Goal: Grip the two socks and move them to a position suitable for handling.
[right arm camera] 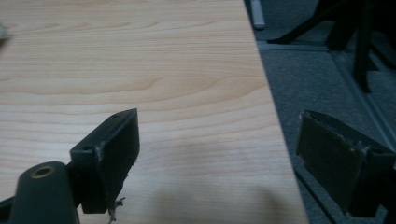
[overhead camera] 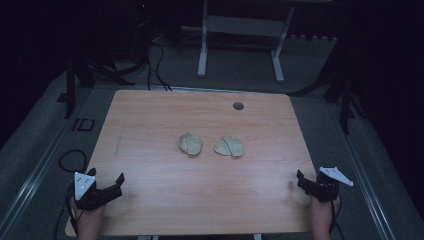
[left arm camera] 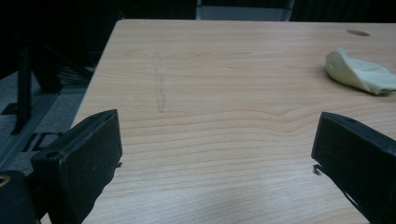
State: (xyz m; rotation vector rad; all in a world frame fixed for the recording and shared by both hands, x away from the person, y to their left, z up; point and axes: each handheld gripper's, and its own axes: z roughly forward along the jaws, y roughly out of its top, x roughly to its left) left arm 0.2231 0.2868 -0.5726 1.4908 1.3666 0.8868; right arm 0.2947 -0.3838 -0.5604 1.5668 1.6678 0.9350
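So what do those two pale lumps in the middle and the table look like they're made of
The two pale cream lumps, left one and right one, look like soft dough or clay: matte, with folded, creased surfaces; which of the two is unclear. The light brown tabletop looks like wood or wood-grain laminate: visible grain lines, smooth with a faint sheen.

- left gripper [overhead camera: 106, 186]: black body, blocky matt black jaws, white three-cornered plate on top, dark cable trailing
- right gripper [overhead camera: 311, 181]: black too, white plate, brass-coloured ring near one jaw's base, frayed threads beneath
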